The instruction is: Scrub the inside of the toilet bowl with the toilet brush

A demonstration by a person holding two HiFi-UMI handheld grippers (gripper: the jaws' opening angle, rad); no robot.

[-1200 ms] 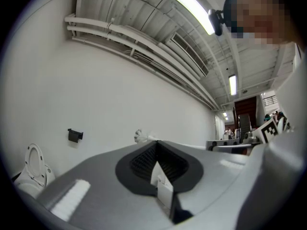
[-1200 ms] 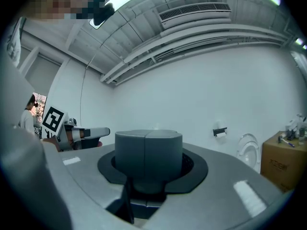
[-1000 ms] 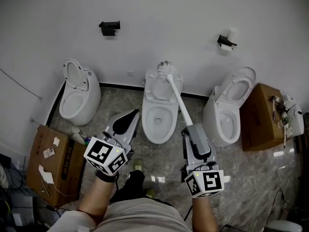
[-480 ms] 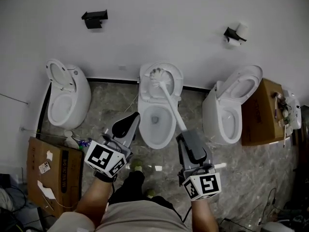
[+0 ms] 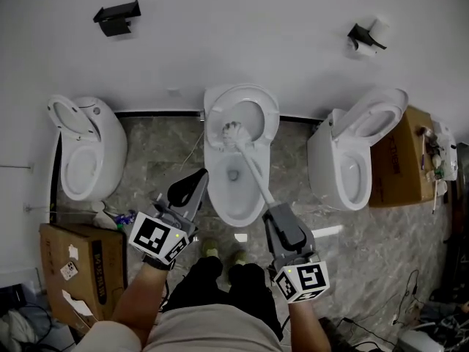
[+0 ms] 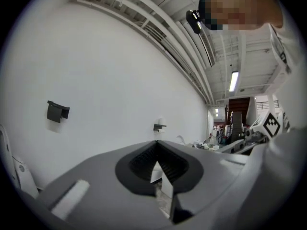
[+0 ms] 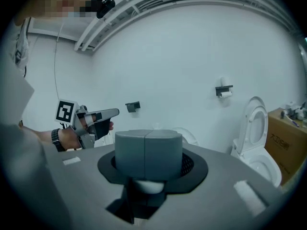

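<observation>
At the bottom of the head view, right of centre, the right gripper [image 5: 273, 211] is clenched on the handle end of the toilet brush [image 5: 254, 171]. Its own view shows the two jaws pressed together with the white handle tip just beneath them. At lower left, the left gripper [image 5: 195, 181] has its jaws closed on nothing and hangs just beside the left rim of the middle toilet bowl [image 5: 217, 191], apart from the brush. From the right gripper the handle slants up and left across the bowl. The brush head [image 5: 233, 132] sits at the far, upper end of the bowl, below the raised lid [image 5: 244, 94]. Two more toilets [image 5: 82, 152] [image 5: 344, 169] flank it against the white wall [image 5: 234, 28].
</observation>
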